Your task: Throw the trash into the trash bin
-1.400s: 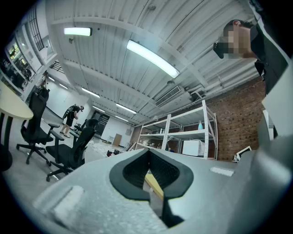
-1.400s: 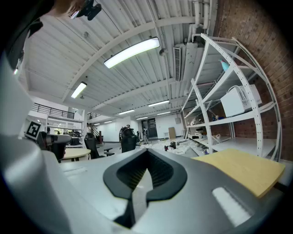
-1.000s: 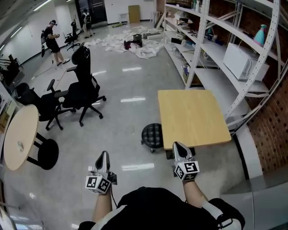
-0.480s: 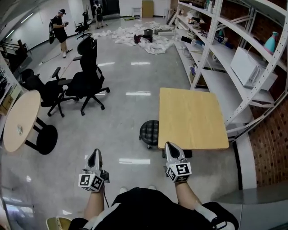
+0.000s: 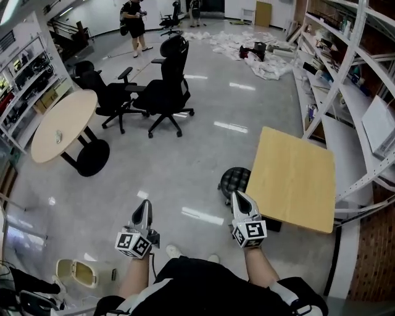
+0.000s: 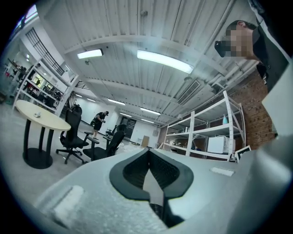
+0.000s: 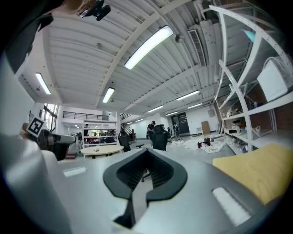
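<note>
My left gripper and right gripper are held level over the glossy grey floor, side by side in front of the person's body. Both are shut with nothing between the pads, as the left gripper view and the right gripper view show. A small pale item lies on the round wooden table at the left. Scattered white paper litter covers the floor far ahead. A cream-coloured, rimmed object lies on the floor at the lower left; I cannot tell what it is.
A square wooden table stands just right of my right gripper, with a black round stool at its edge. Black office chairs stand ahead left. White shelving lines the right wall. People stand far back.
The view has swung left: the square table slid right, the round table and chairs came toward the middle, and the cream object appeared at lower left. Both grippers stayed shut.
</note>
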`<action>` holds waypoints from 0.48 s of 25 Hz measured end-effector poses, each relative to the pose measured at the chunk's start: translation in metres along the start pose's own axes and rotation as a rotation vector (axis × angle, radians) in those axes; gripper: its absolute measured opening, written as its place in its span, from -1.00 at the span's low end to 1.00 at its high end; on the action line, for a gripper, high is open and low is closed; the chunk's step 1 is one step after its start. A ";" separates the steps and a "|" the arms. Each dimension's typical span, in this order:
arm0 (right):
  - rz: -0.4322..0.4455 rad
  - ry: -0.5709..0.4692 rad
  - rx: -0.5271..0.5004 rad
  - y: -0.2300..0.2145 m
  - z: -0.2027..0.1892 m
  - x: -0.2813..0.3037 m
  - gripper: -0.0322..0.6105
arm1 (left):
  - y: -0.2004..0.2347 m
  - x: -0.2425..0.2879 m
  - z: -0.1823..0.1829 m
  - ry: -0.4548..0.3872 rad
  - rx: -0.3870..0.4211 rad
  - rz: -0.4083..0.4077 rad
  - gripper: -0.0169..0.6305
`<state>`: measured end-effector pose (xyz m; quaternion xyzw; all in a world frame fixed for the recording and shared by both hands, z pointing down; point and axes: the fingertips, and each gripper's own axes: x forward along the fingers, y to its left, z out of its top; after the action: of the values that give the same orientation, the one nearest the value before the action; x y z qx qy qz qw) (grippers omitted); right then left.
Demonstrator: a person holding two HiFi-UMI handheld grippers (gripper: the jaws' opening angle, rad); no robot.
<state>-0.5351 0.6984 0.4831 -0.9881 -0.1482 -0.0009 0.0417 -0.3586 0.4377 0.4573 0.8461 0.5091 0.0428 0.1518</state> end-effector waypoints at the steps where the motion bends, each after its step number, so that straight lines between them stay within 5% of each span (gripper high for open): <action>1: 0.014 0.008 -0.019 0.006 -0.001 0.006 -0.89 | 0.006 -0.004 0.001 0.001 -0.002 0.018 -0.95; 12: 0.140 0.000 -0.022 0.081 0.018 0.095 -0.89 | 0.093 -0.020 0.042 -0.078 0.035 0.094 -0.95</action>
<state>-0.4210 0.6504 0.4595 -0.9964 -0.0789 0.0003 0.0306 -0.2796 0.3709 0.4470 0.8727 0.4631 0.0080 0.1543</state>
